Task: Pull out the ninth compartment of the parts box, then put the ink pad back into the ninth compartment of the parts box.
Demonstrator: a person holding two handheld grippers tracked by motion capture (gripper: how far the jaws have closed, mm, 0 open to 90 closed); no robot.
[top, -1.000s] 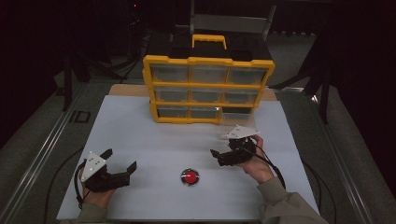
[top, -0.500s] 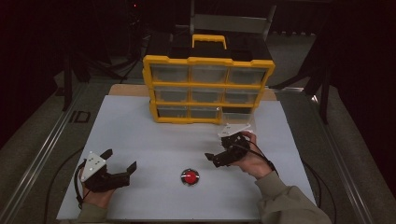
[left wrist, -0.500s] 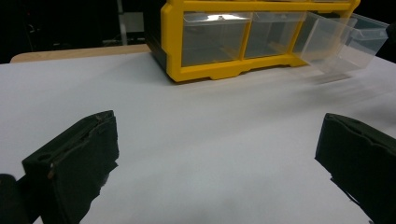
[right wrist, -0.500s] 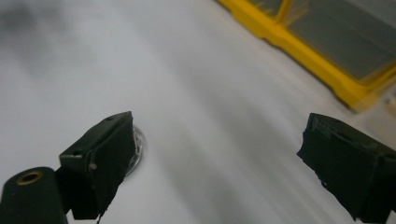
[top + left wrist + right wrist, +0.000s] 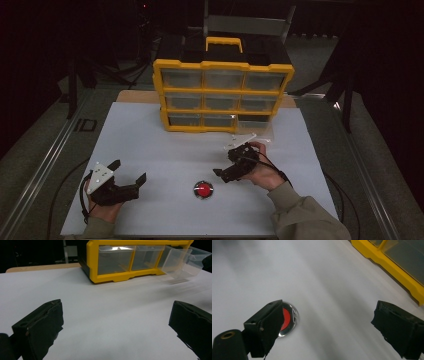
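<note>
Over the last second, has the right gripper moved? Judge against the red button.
Yes. The right gripper has moved toward the person and leftward, closing on the red button; jaws open.

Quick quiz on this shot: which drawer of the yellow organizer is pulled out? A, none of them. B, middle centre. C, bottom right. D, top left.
C: on the yellow organizer, the clear bottom-right drawer juts forward over the white table while the other drawers sit flush; the left gripper view shows it sticking out too.
</note>
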